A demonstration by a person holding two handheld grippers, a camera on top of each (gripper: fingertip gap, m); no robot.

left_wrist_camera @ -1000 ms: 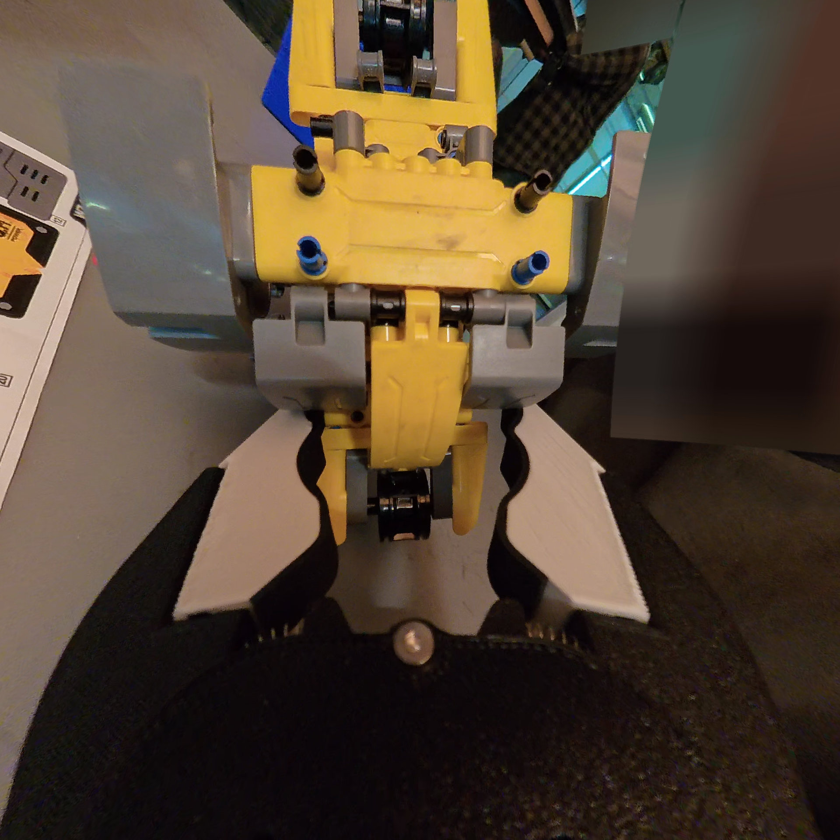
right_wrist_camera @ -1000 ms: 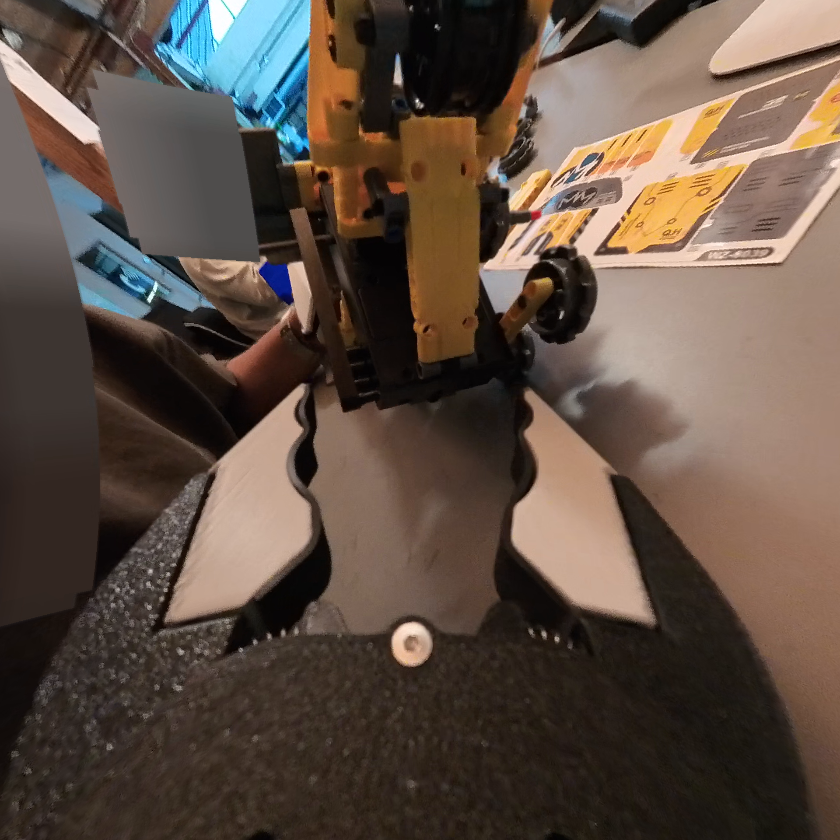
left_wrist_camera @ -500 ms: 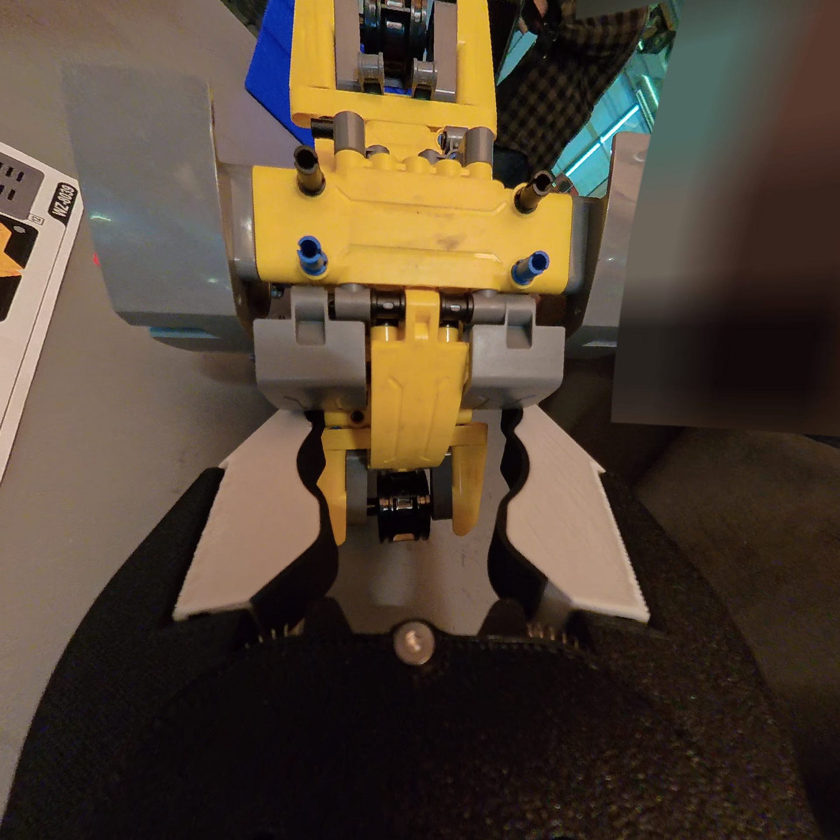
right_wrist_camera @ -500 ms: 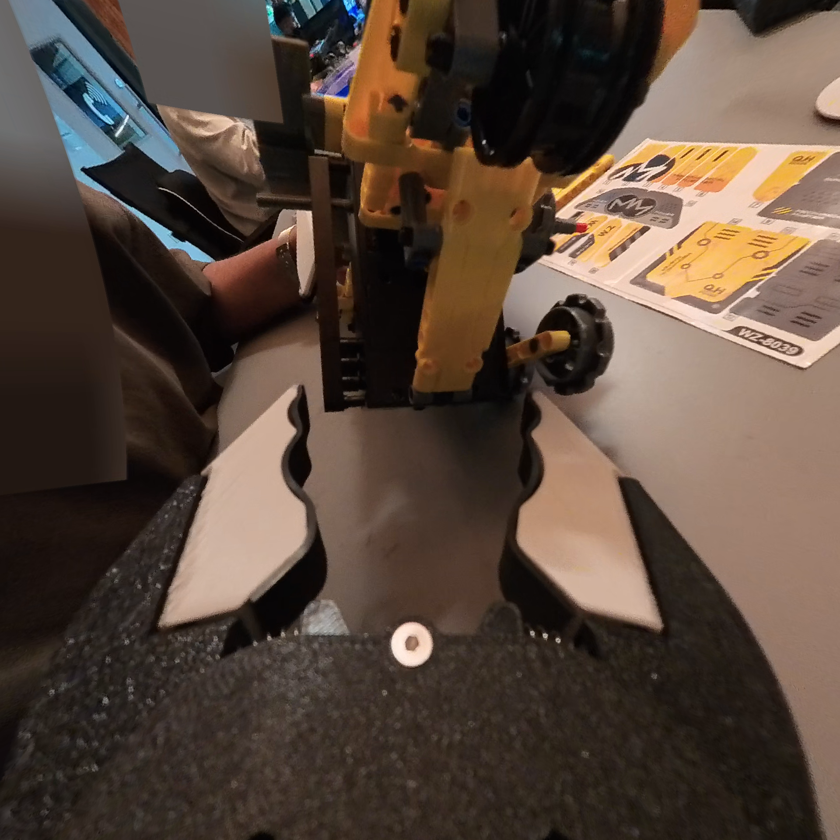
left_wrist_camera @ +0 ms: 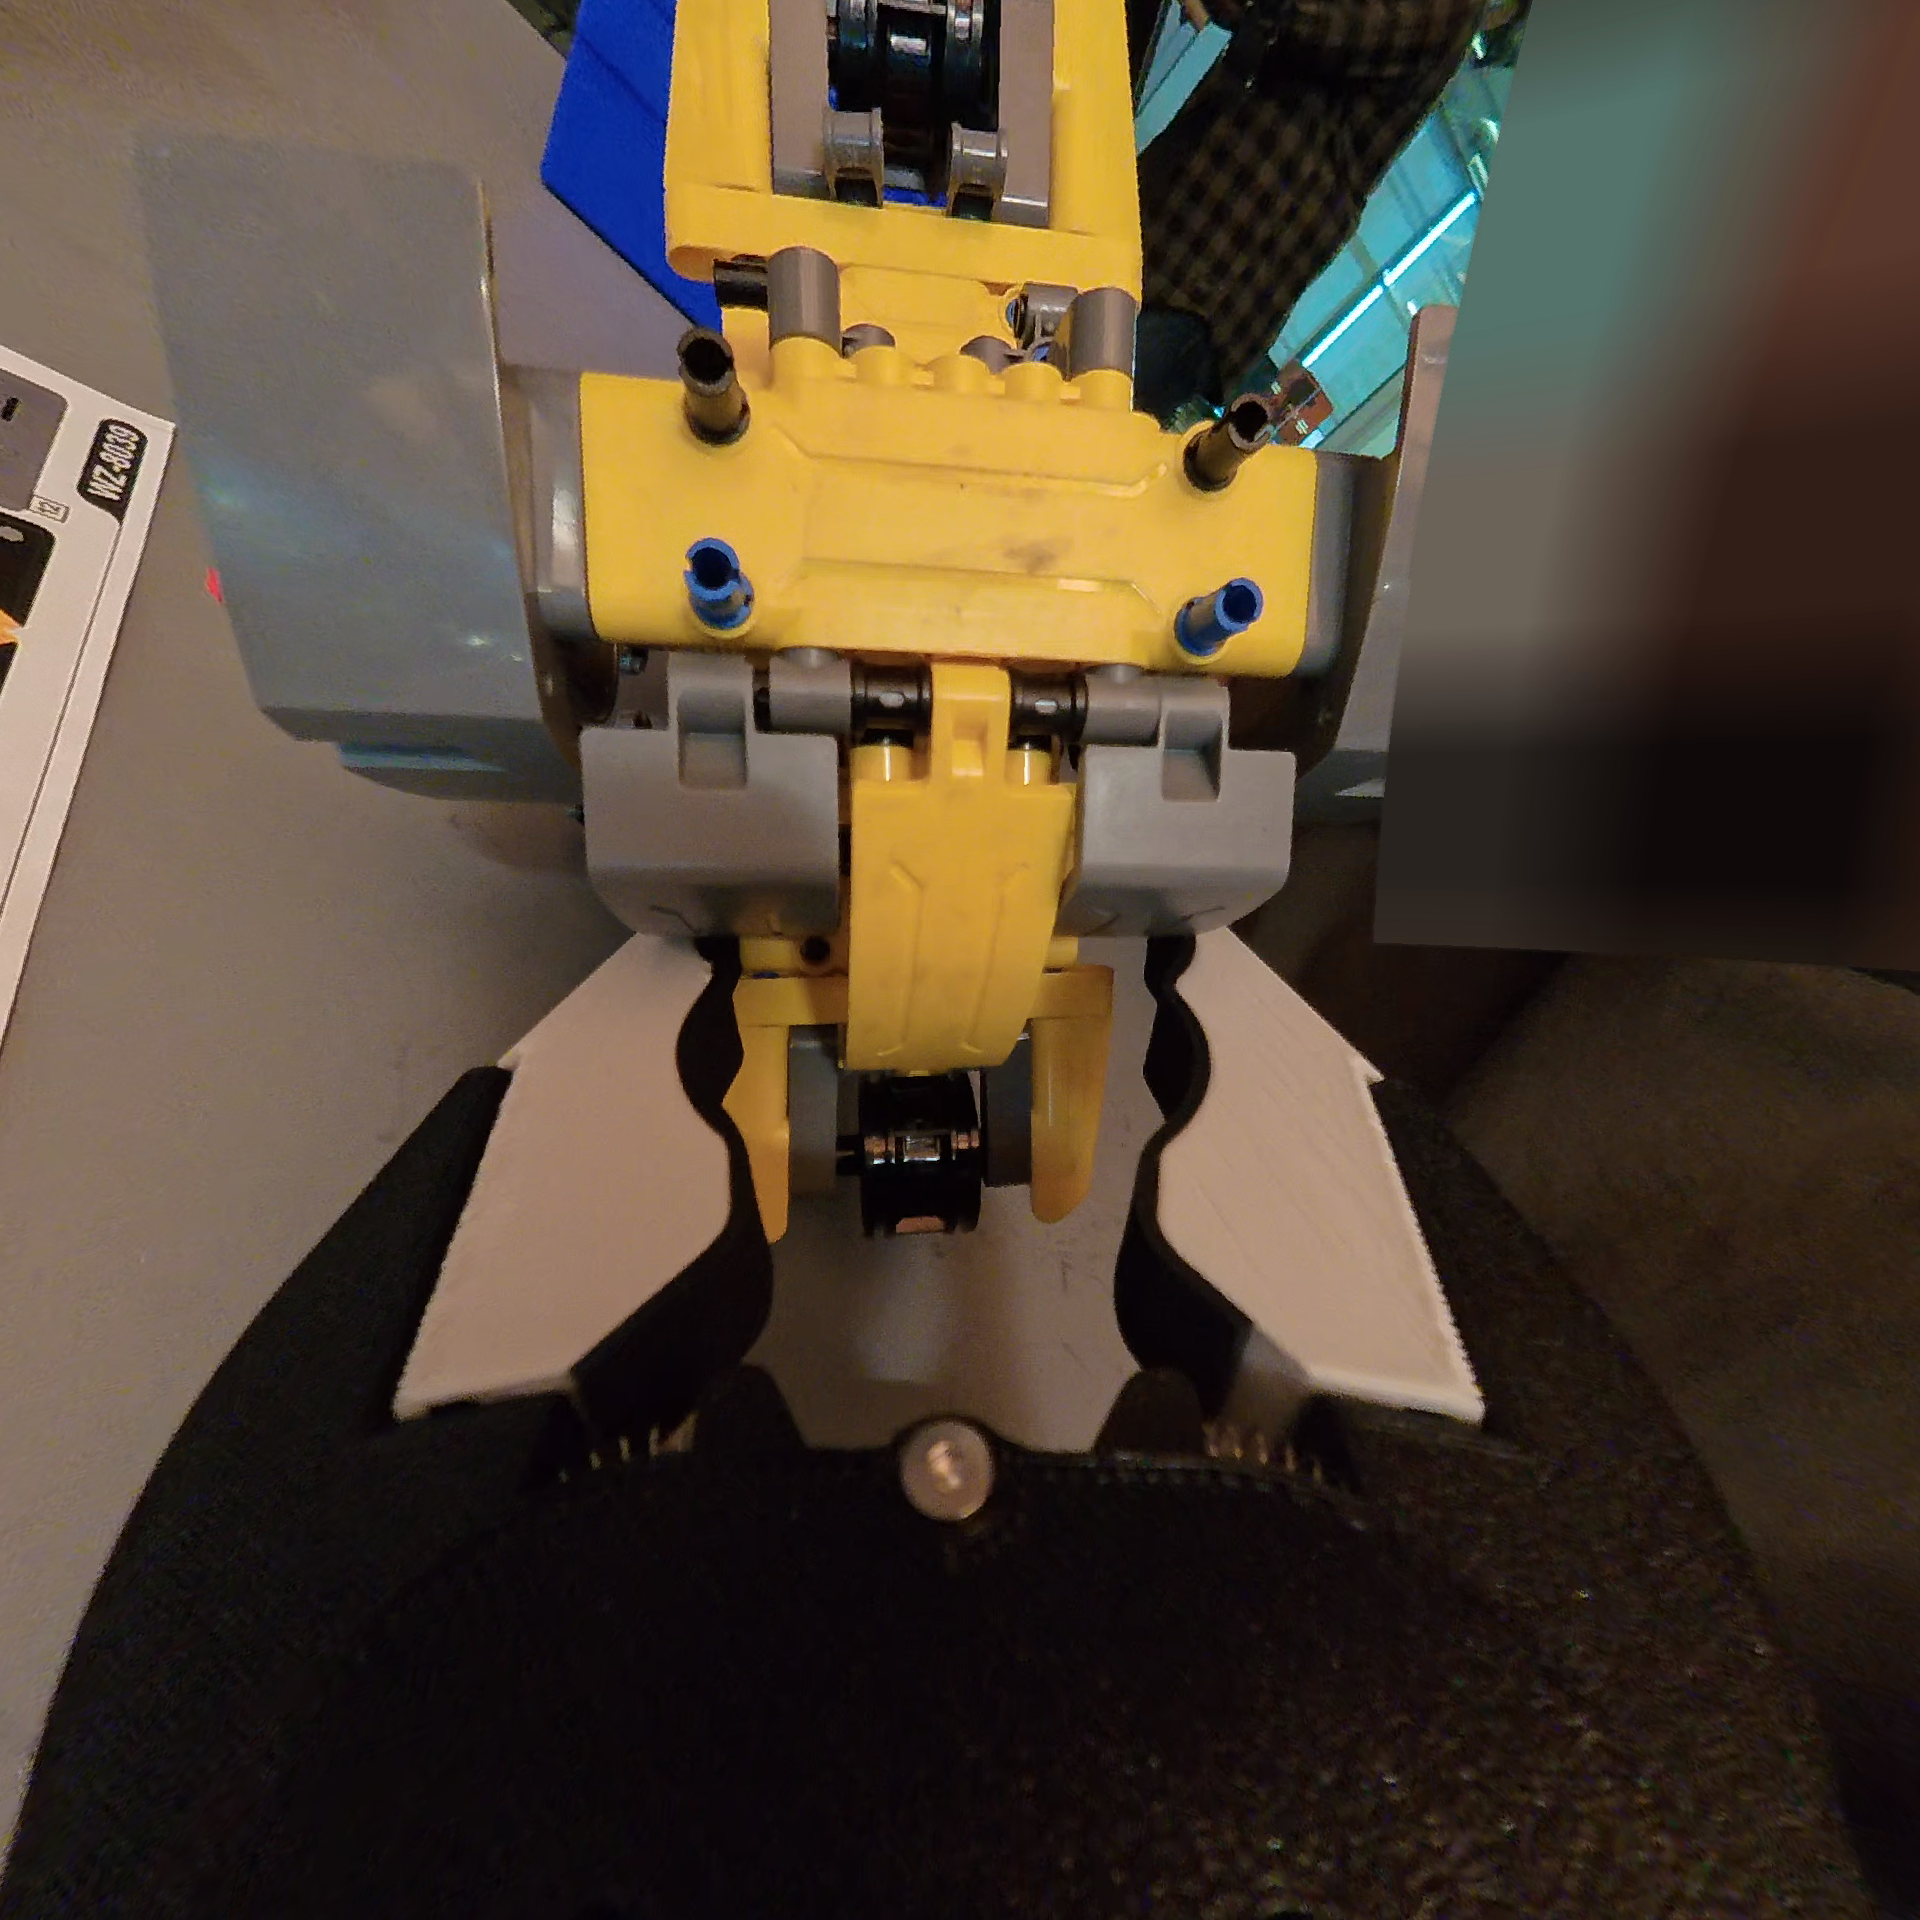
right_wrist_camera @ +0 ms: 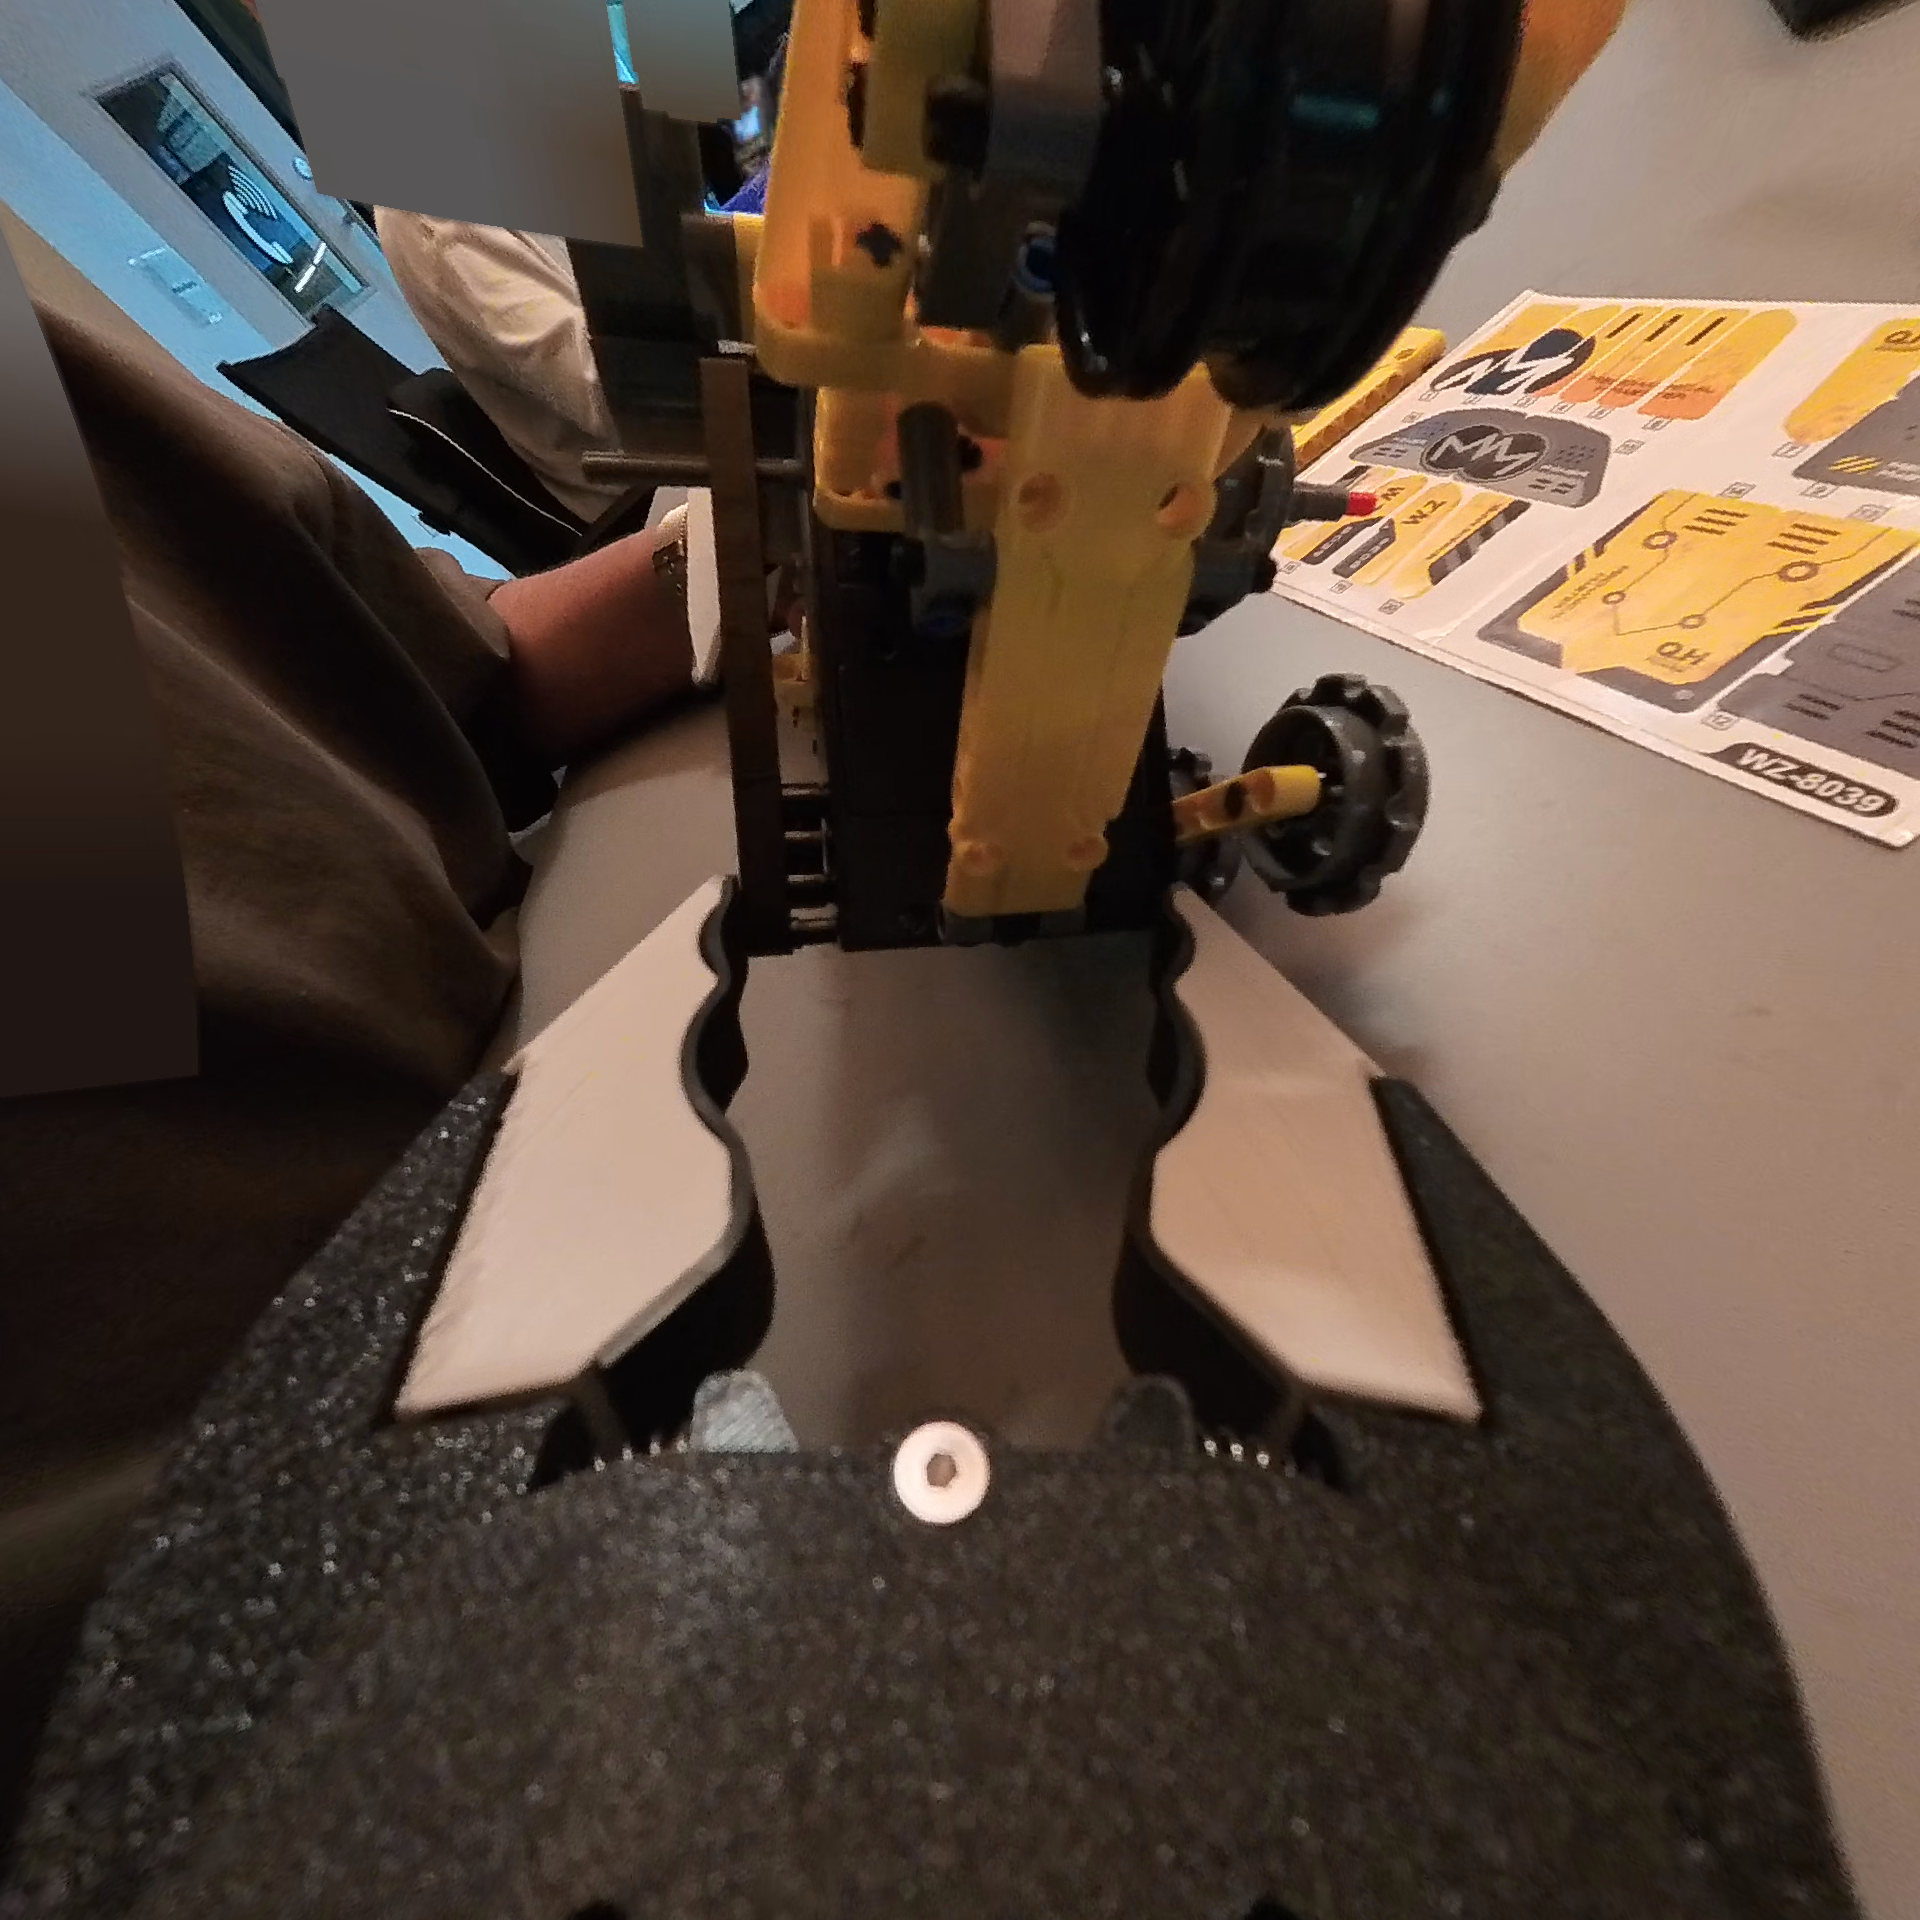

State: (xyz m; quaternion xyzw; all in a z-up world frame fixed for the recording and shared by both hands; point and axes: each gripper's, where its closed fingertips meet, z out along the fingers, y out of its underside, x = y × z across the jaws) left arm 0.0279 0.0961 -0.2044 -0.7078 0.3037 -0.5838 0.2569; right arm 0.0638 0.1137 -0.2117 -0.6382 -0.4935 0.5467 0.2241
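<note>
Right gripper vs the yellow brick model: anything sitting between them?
Nothing visible. Only bare table shows between the right gripper's open jaws, up to the yellow brick model at their tips. The loose black gear lies off to the right, outside that path.

The right gripper has its fingers spread at the base of the upright yellow toy model on the grey desk. Right of the model lie a black wheel and a sticker sheet.
</note>
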